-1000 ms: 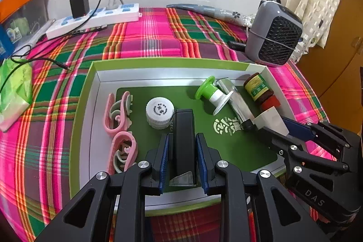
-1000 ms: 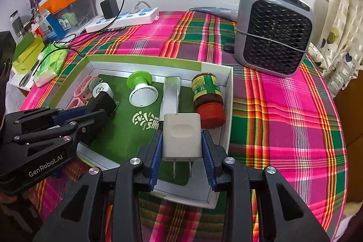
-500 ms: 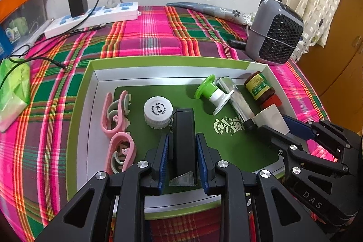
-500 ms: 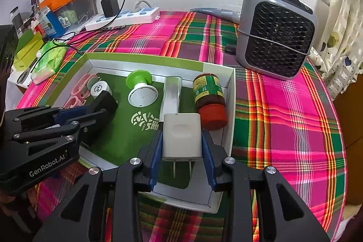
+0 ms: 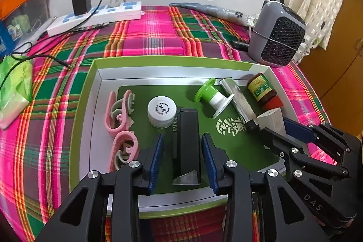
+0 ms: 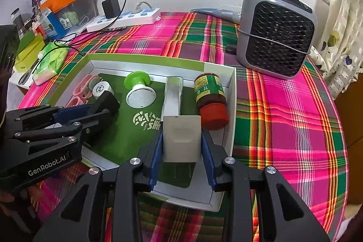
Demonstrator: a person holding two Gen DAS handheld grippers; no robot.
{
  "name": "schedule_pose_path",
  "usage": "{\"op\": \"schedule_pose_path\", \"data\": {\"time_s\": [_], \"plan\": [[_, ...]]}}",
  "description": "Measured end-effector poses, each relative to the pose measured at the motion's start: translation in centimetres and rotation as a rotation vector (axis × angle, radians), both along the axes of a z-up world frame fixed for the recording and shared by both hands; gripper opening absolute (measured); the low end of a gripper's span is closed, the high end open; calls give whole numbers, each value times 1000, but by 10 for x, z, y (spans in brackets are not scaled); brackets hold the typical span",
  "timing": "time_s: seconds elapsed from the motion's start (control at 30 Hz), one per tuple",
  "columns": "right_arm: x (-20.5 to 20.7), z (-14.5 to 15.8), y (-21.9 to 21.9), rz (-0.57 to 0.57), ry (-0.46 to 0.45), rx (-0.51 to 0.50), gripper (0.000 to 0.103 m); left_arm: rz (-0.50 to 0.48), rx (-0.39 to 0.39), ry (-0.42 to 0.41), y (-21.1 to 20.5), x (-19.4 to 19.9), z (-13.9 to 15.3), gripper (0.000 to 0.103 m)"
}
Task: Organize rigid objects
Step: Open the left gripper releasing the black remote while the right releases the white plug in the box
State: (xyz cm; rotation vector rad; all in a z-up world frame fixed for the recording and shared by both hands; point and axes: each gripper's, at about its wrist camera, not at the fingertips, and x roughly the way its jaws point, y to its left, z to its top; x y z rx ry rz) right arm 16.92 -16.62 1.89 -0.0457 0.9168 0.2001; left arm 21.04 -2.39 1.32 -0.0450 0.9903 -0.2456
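Left wrist view: my left gripper [image 5: 182, 159] stands spread around the black stapler [image 5: 186, 146] lying in the green-rimmed tray [image 5: 172, 59]. Only the right wrist view reads "GenRobot.AI"; my right gripper [image 6: 182, 159] clamps the white charger [image 6: 182, 138] over the tray.

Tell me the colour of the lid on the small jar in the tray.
Red; the jar's lid shows best in the right wrist view.

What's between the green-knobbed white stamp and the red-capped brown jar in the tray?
A silver metal tube, lying lengthwise between stamp and jar; right wrist view shows it.
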Motion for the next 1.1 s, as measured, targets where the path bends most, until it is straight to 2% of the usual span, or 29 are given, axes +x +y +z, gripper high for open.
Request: {"op": "schedule_pose_path", "data": {"time_s": [0.47,0.6,1.1], "plan": [[-4,3,-1,-16,-15,5,35,1,23,-23,-3,-13,5,40],[-8,4,-2,-23,-21,12,39,11,34,-35,-1,-20,8,41],[-38,18,2,-26,-71,59,43,55,91,-139,11,-67,31,41]]}}
